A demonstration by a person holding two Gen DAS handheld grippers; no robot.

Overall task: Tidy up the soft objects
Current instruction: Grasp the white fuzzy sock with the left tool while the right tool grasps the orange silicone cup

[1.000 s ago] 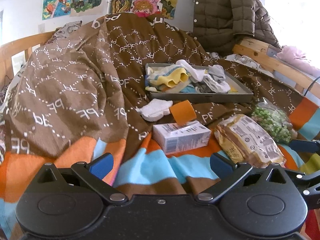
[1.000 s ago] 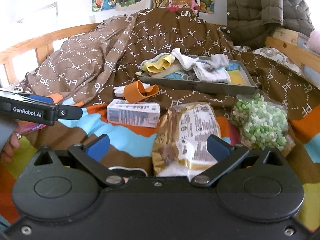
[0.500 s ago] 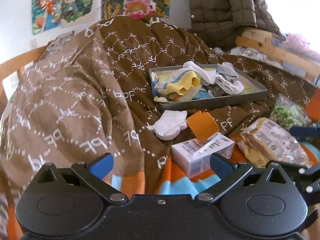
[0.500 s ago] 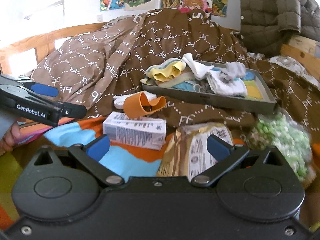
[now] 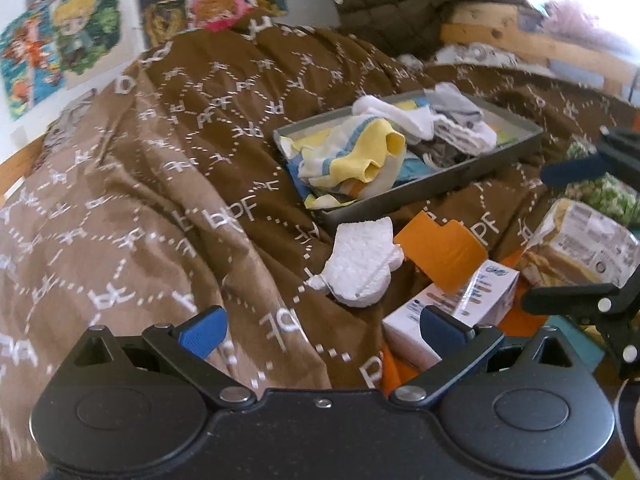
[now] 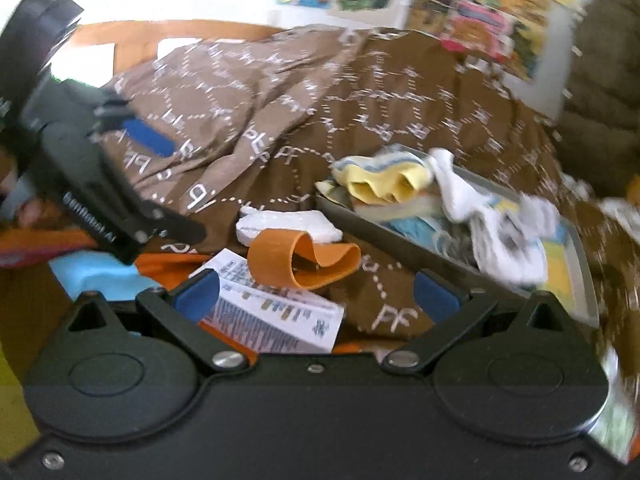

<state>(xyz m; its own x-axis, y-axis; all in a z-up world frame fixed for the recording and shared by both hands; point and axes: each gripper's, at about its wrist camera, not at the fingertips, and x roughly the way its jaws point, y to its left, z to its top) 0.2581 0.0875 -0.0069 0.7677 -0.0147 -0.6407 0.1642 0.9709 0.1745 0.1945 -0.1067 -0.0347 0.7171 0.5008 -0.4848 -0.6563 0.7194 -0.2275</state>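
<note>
left gripper [image 5: 320, 326] jaws apart and empty, right gripper [image 6: 316, 296] likewise, white sock [image 5: 360, 266] on bed beside tray [image 5: 420, 196], orange band [image 6: 304, 258] touching it, snack bags [image 5: 584, 244] in left view only, blanket [image 5: 140, 200] bare leftward

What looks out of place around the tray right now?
A white sock and an orange band lie loose on the brown blanket just outside the grey tray, while the other soft items are heaped inside it, some spilling over the rim. Both grippers are open and empty.
</note>
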